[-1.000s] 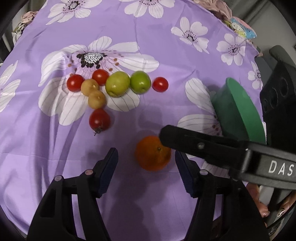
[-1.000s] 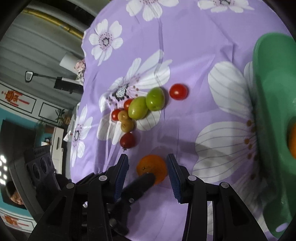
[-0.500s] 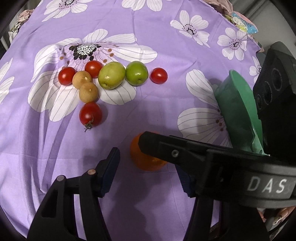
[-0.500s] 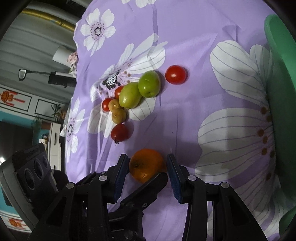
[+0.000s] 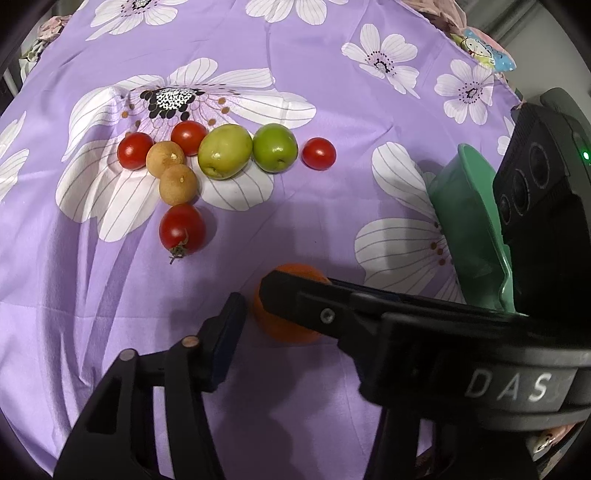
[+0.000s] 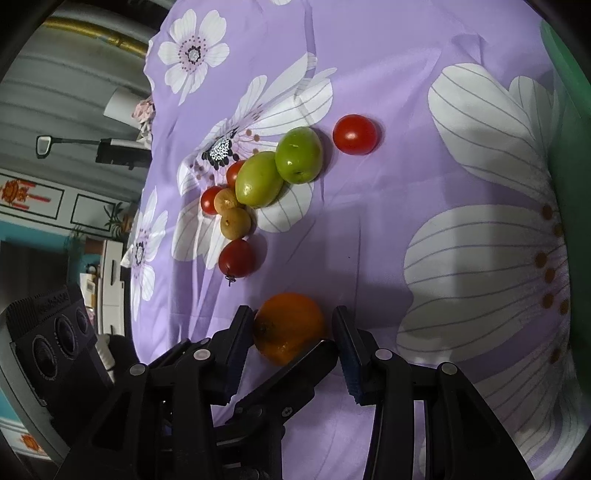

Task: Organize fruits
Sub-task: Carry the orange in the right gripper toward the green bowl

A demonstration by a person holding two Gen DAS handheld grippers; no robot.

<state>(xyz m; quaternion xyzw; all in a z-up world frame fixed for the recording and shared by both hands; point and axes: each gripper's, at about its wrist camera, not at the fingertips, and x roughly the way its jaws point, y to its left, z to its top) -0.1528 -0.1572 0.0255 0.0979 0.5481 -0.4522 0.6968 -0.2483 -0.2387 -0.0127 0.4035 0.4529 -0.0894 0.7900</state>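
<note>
An orange [image 6: 288,326] lies on the purple flowered cloth between the two fingers of my open right gripper [image 6: 290,343], near both pads. It also shows in the left wrist view [image 5: 286,325], partly hidden by the right gripper's finger [image 5: 332,314]. My left gripper [image 5: 291,325] is open just in front of the orange; its right finger is hidden behind the right gripper. Beyond lie two green fruits [image 5: 223,151] [image 5: 275,147], two tan fruits [image 5: 165,158] [image 5: 178,184] and several red tomatoes [image 5: 182,229]. A green bowl [image 5: 476,229] stands at the right.
The cloth's far edge [image 5: 424,14] and left edge [image 6: 147,155] drop off to the room. The green bowl's rim [image 6: 569,147] fills the right edge of the right wrist view. The left gripper's body [image 6: 55,343] sits at the lower left there.
My right gripper has moved forward so the orange now sits between its fingers. Its finger now covers more of the orange in the left wrist view. The fruits have not moved.
</note>
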